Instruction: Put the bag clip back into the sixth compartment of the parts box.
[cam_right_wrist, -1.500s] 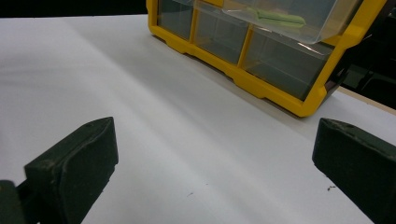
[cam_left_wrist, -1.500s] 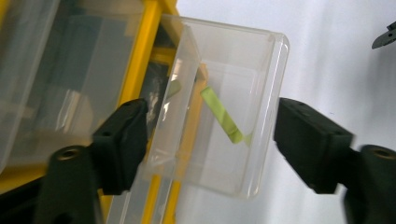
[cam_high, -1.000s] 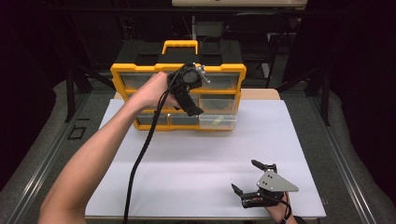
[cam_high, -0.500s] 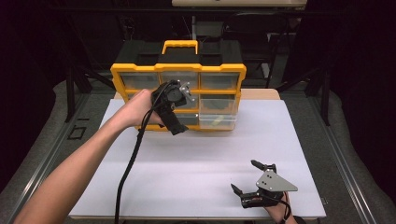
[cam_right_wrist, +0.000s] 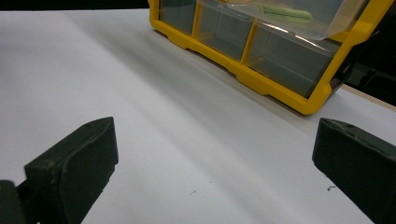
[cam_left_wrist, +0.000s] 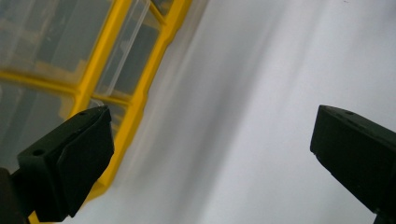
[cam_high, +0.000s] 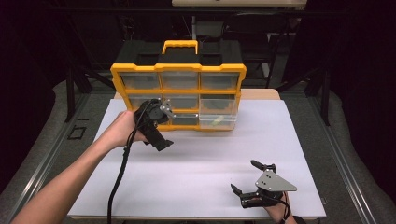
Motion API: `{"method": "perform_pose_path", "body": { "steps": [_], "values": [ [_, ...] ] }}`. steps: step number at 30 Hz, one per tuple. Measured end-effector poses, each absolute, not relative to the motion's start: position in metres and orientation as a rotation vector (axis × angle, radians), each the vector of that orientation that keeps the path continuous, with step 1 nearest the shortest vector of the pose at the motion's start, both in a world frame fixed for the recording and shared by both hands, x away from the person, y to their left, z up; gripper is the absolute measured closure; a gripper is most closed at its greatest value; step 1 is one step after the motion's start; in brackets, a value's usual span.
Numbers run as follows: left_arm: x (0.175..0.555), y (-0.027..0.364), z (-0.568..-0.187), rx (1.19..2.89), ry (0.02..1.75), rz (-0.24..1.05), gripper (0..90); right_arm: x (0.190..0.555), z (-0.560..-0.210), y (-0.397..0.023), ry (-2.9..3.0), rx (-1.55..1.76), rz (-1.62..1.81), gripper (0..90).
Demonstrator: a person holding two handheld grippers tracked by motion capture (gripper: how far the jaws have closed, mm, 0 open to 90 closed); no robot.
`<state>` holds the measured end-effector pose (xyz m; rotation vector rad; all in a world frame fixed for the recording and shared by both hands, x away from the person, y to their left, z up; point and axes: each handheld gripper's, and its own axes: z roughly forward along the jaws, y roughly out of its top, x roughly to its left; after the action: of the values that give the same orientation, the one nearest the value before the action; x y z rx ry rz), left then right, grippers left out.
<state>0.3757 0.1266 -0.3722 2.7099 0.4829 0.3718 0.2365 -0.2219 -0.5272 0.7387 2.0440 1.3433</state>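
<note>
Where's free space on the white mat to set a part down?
Widest bare patch: middle of the white mat, between the left gripper and the right gripper. The mat's right side, beyond the yellow organizer, is also bare. Crowded: the strip in front of the organizer, where the left gripper hovers and one clear drawer juts out.

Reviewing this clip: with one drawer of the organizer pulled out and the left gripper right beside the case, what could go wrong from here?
1. The clear drawer sticks out of the organizer, with a green item inside. A knock might pull it free and spill it.
2. The left gripper hangs open close to the organizer's front; a swing may bump the upright case and shift or tip it.
3. Its cable trails over the table and could snag.
</note>
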Motion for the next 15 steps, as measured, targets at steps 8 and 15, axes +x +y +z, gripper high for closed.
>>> {"method": "perform_pose_path", "body": {
  "steps": [8, 15],
  "values": [
    [0.360, 0.143, -0.401, 2.696, 0.583, 0.346, 0.0, 0.237, -0.527, -0.222, 2.043, 0.739, 1.343, 0.0],
    [0.343, 0.155, -0.424, 2.667, 0.627, 0.333, 0.0, 0.237, -0.527, -0.222, 2.042, 0.739, 1.343, 0.0]
  ]
}}
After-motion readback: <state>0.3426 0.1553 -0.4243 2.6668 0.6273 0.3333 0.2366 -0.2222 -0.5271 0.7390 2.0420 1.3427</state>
